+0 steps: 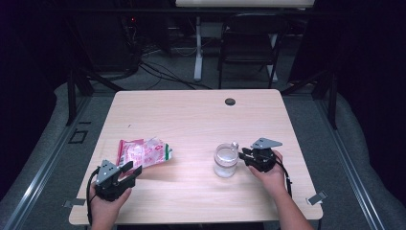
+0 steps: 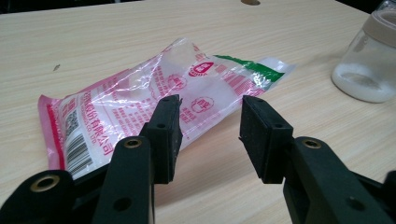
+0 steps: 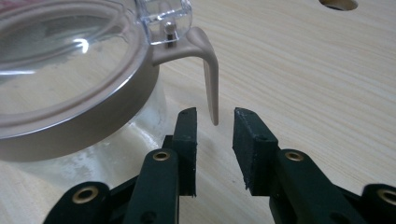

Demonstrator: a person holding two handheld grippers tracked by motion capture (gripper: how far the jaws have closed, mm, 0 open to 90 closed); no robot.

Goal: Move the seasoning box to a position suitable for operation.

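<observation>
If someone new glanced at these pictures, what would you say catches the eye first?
Most striking is the pink-printed plastic bag of white powder lying flat on the table's left side, just ahead of the open left gripper. To the right stands a clear jar with a little white powder in it and a tan-rimmed lid. The open right gripper sits right at its lid tab, which hangs just above the gap between the jaws.

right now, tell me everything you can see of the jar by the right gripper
The jar is clear, glass or plastic by its look, and stands upright on the table with a low layer of white powder inside. Its clear lid, set in a beige ring, is closed. A beige latch tab hangs from the rim. The right gripper is open, pads flanking the tab's tip without pressing it.
</observation>
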